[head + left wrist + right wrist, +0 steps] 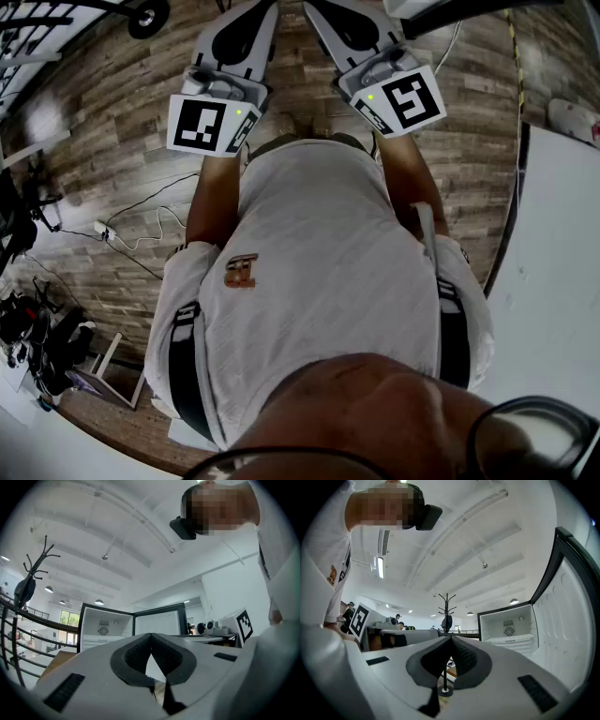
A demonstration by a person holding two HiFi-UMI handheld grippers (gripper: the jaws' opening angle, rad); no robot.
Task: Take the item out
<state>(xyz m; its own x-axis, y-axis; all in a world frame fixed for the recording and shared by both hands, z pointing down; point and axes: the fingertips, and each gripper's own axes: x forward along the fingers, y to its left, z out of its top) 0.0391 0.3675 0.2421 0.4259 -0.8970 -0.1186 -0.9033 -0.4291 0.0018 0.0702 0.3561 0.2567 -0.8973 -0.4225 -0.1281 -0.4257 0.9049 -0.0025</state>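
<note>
Head view: a person in a white shirt [319, 272] holds the left gripper [234, 56] at the upper left and the right gripper [361, 47] at the upper middle, above a wood floor [112, 169].

Left gripper view: its jaws are closed tight, with nothing between them. An open fridge [105, 625] stands behind, left of the middle.

Right gripper view: its jaws are closed too, and empty. The fridge [508, 625] is at the right, and a coat stand [446, 609] is in the middle.

I cannot tell where the item is.
</note>
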